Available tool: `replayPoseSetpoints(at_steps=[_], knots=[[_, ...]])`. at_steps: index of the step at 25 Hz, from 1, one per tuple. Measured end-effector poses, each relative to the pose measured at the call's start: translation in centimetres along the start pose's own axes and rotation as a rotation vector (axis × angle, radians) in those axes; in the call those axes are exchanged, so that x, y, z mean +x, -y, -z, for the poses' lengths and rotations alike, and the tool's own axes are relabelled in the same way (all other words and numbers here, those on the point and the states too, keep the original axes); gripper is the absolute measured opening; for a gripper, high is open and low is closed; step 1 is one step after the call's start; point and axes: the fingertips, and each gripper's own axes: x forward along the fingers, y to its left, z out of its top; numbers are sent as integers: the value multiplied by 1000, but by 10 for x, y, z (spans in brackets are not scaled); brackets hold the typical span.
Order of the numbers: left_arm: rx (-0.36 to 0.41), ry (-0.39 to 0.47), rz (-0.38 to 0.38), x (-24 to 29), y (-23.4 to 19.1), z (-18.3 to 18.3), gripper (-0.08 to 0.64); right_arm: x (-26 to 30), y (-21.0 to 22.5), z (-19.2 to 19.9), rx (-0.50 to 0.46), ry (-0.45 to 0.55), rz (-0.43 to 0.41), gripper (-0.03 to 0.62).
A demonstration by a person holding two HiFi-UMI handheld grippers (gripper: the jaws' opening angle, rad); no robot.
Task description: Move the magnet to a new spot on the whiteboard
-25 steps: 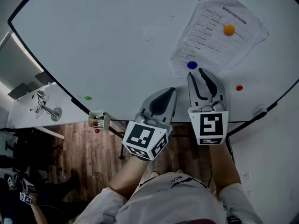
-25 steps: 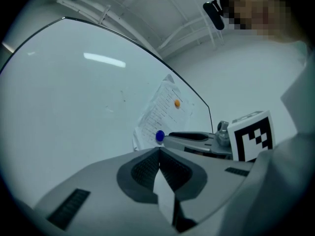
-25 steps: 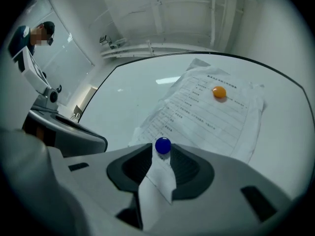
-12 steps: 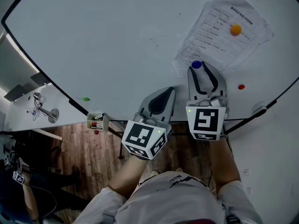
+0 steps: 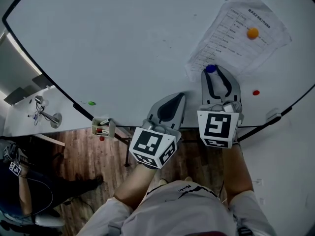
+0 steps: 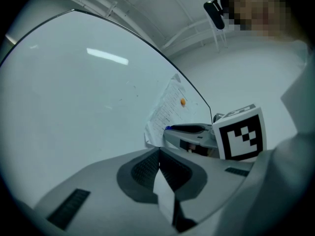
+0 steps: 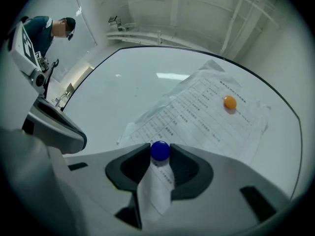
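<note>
A round blue magnet (image 5: pixel 210 69) (image 7: pixel 160 150) sits on the lower corner of a printed paper sheet (image 5: pixel 236 28) on the whiteboard (image 5: pixel 123 43). My right gripper (image 5: pixel 212 72) (image 7: pixel 160 154) is open against the board, and the magnet lies right between its two tips. I cannot tell whether the pads touch it. My left gripper (image 5: pixel 180 95) (image 6: pixel 158 151) is shut and empty, held lower left of the right one near the board's bottom edge. An orange magnet (image 5: pixel 253 33) (image 7: pixel 229 102) pins the sheet higher up.
A red magnet (image 5: pixel 256 93) is on the board right of my right gripper, a green one (image 5: pixel 91 103) far left near the edge. A small tray with markers (image 5: pixel 103 128) hangs below the board. A person (image 5: pixel 19 181) stands on the wooden floor at lower left.
My right gripper has moved up the board, so the blue magnet that lay just ahead of its tips now lies between them. The left gripper has stayed put.
</note>
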Motion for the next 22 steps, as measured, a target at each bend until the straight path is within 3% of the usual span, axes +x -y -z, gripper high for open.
replayPoseSetpoints(at_steps=[14, 22], knots=[[4, -9, -14, -2, 10, 4, 11, -17, 3, 0, 105, 48, -52, 129], [10, -29, 0, 2, 29, 15, 11, -43, 3, 24, 229, 24, -109, 129]])
